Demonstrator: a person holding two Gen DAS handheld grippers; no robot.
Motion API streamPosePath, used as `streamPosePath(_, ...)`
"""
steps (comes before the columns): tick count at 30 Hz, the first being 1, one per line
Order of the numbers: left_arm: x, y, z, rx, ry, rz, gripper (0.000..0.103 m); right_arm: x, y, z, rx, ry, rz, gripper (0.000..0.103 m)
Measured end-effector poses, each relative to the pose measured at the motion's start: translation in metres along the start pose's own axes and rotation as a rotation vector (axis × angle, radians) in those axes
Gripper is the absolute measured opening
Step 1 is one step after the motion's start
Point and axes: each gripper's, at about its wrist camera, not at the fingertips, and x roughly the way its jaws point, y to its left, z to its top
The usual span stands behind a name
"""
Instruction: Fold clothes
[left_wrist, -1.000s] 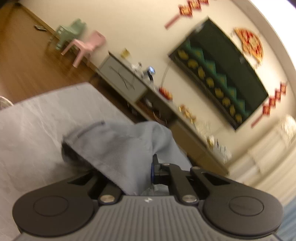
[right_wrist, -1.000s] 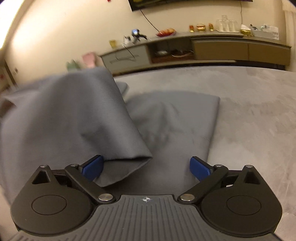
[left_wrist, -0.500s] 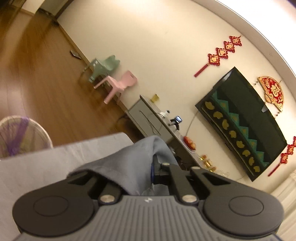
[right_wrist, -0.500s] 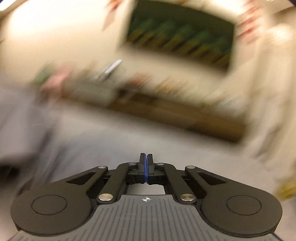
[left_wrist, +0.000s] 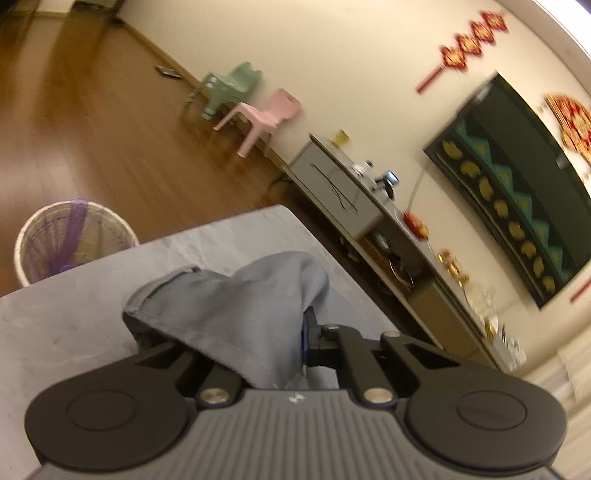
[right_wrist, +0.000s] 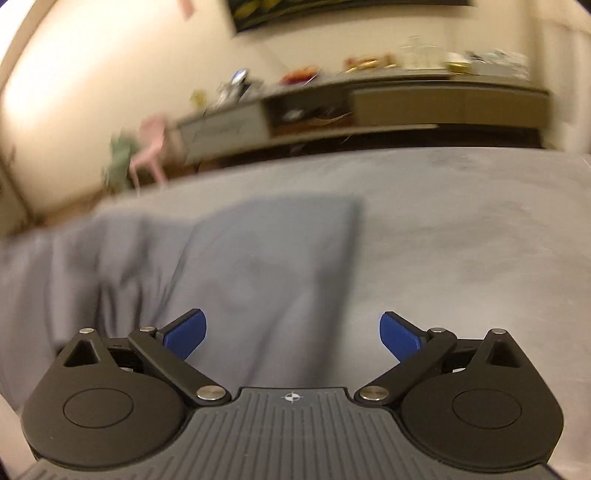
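Note:
A grey-blue garment (right_wrist: 258, 266) lies partly folded on the grey table (right_wrist: 461, 229), blurred in the right wrist view. My right gripper (right_wrist: 291, 334) is open and empty just above its near edge, its blue pads (right_wrist: 186, 332) spread wide. In the left wrist view my left gripper (left_wrist: 301, 338) is shut on a fold of the same garment (left_wrist: 236, 314), which drapes over the left finger and hides it. The cloth is lifted above the table (left_wrist: 74, 325).
A wicker waste basket (left_wrist: 70, 243) stands on the wood floor off the table's far left edge. A low TV cabinet (left_wrist: 347, 199) with clutter, a pink chair (left_wrist: 266, 118) and a green chair (left_wrist: 229, 92) line the wall beyond the table.
My right gripper was open a second ago, shut and swung up half a second ago, and is now open again low over the garment. My left gripper kept its hold and tilted slightly.

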Motion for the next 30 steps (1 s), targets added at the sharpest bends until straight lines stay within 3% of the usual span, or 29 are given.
streamPosePath(1, 0.002, -0.006, -0.002, 0.034, 0.007, -0.005, 0.004, 0.011, 0.009, -0.003, -0.018, 0.016, -0.002, 0.060)
streamPosePath(2, 0.004, -0.013, -0.004, 0.072, 0.008, -0.011, 0.004, 0.012, 0.013, -0.005, -0.043, 0.010, -0.027, 0.002)
streamPosePath(3, 0.007, -0.020, -0.005, 0.115, -0.001, -0.019, 0.004, 0.011, 0.015, -0.007, -0.068, 0.001, -0.056, 0.002)
streamPosePath(5, 0.002, -0.033, 0.001, 0.184, -0.061, -0.061, 0.004, -0.027, 0.021, -0.004, -0.140, -0.165, -0.140, 0.001)
streamPosePath(8, -0.035, -0.033, 0.017, 0.145, -0.171, -0.273, 0.004, -0.127, 0.023, 0.021, -0.169, -0.520, -0.254, 0.001)
streamPosePath(10, -0.061, -0.032, 0.015, 0.163, -0.232, -0.395, 0.004, -0.168, 0.004, 0.020, -0.222, -0.644, -0.384, 0.001)
streamPosePath(11, -0.069, -0.034, 0.009, 0.215, -0.232, -0.420, 0.004, -0.188, -0.005, 0.018, -0.249, -0.702, -0.451, 0.002)
streamPosePath(12, -0.069, -0.037, 0.001, 0.274, -0.176, -0.450, 0.004, -0.185, -0.029, 0.014, -0.196, -0.604, -0.460, 0.007)
streamPosePath(13, -0.059, -0.040, -0.011, 0.344, -0.049, -0.485, 0.004, -0.178, -0.054, 0.009, -0.134, -0.487, -0.460, 0.009)
streamPosePath(14, -0.049, -0.044, -0.023, 0.414, 0.079, -0.519, 0.004, -0.160, -0.088, -0.002, 0.000, -0.340, -0.437, 0.027)
streamPosePath(15, -0.042, -0.050, -0.038, 0.495, 0.181, -0.530, 0.004, -0.141, -0.123, -0.014, 0.141, -0.188, -0.409, 0.036)
streamPosePath(17, -0.038, -0.065, -0.081, 0.704, 0.288, -0.511, 0.005, -0.144, -0.148, -0.022, 0.287, -0.200, -0.360, 0.040)
streamPosePath(18, -0.038, -0.072, -0.104, 0.811, 0.338, -0.503, 0.006, -0.147, -0.159, -0.025, 0.355, -0.214, -0.336, 0.056)
streamPosePath(19, -0.039, -0.077, -0.122, 0.896, 0.375, -0.498, 0.007, -0.149, -0.170, -0.028, 0.423, -0.228, -0.311, 0.060)
streamPosePath(21, -0.043, -0.085, -0.148, 0.997, 0.411, -0.497, 0.012, -0.154, -0.193, -0.034, 0.560, -0.257, -0.261, 0.067)
streamPosePath(23, -0.047, -0.091, -0.155, 1.013, 0.411, -0.500, 0.019, -0.160, -0.215, -0.041, 0.696, -0.284, -0.209, 0.078)
streamPosePath(25, -0.048, -0.095, -0.153, 0.977, 0.399, -0.503, 0.035, -0.143, -0.194, -0.027, 0.597, -0.285, -0.190, 0.089)
streamPosePath(26, -0.045, -0.097, -0.151, 0.958, 0.398, -0.493, 0.054, -0.138, -0.185, -0.024, 0.538, -0.273, -0.190, 0.093)
streamPosePath(27, -0.039, -0.097, -0.149, 0.938, 0.403, -0.467, 0.059, -0.134, -0.176, -0.021, 0.478, -0.258, -0.191, 0.095)
streamPosePath(29, -0.027, -0.099, -0.145, 0.898, 0.411, -0.417, 0.055, -0.131, -0.151, -0.018, 0.369, -0.218, -0.214, 0.097)
streamPosePath(30, -0.021, -0.099, -0.144, 0.878, 0.415, -0.391, 0.037, -0.122, -0.142, -0.014, 0.329, -0.194, -0.227, 0.098)
